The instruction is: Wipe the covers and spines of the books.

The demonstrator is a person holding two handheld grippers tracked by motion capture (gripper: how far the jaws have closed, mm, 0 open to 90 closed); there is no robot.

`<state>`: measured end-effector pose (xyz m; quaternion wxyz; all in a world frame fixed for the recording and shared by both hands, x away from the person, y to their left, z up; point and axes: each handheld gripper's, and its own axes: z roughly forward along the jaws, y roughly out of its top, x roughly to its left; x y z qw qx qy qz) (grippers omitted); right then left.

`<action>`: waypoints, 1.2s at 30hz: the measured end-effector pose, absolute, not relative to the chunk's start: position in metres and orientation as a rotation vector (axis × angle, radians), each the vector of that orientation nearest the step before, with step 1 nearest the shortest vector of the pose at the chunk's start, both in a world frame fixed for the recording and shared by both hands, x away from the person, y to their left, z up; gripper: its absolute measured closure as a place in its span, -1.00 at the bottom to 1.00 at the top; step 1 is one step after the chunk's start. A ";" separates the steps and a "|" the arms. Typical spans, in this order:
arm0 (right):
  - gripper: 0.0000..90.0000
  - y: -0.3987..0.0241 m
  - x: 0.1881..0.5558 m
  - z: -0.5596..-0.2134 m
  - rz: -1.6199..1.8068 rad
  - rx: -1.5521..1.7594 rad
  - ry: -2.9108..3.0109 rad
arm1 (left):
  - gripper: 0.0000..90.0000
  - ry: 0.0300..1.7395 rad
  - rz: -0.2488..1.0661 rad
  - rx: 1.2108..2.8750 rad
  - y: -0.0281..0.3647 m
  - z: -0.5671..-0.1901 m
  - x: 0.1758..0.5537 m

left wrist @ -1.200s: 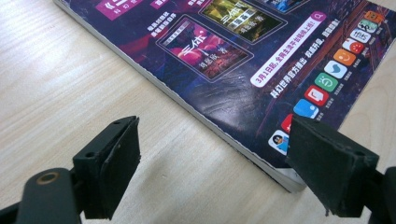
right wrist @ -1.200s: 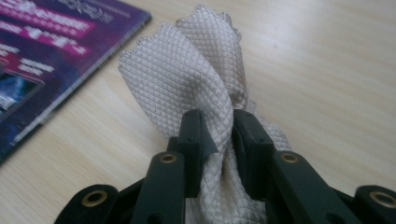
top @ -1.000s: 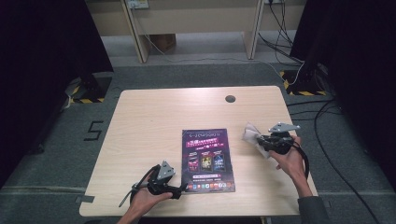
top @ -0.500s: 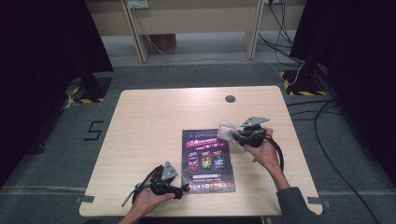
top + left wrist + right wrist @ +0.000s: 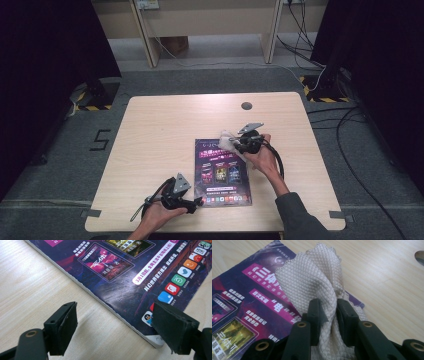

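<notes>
My right hand-held gripper (image 5: 329,312), mid-frame, pinches the white cloth (image 5: 312,282) over the magazine (image 5: 222,170); my left hand-held gripper (image 5: 120,327) gapes empty at its lower corner.

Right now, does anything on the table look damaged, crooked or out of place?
Nothing serious. The magazine lies flat and nearly square to the table; its glossy cover shows fine creases in the left gripper view. The right gripper pinches a bunched cream cloth over the magazine's top corner. The left gripper stands open at the bottom corner.
</notes>
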<state>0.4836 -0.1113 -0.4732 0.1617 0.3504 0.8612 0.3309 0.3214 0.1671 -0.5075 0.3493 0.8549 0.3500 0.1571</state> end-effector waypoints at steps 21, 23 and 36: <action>0.64 -0.110 0.507 -0.492 0.842 1.105 2.416 | -0.58 0.912 0.415 2.214 0.167 -0.508 0.321; 0.64 -0.111 0.508 -0.492 0.842 1.115 2.402 | -0.58 0.912 0.416 2.215 0.166 -0.508 0.321; 0.64 -0.095 0.493 -0.492 0.855 1.011 2.474 | -0.60 0.911 0.421 2.222 0.167 -0.507 0.321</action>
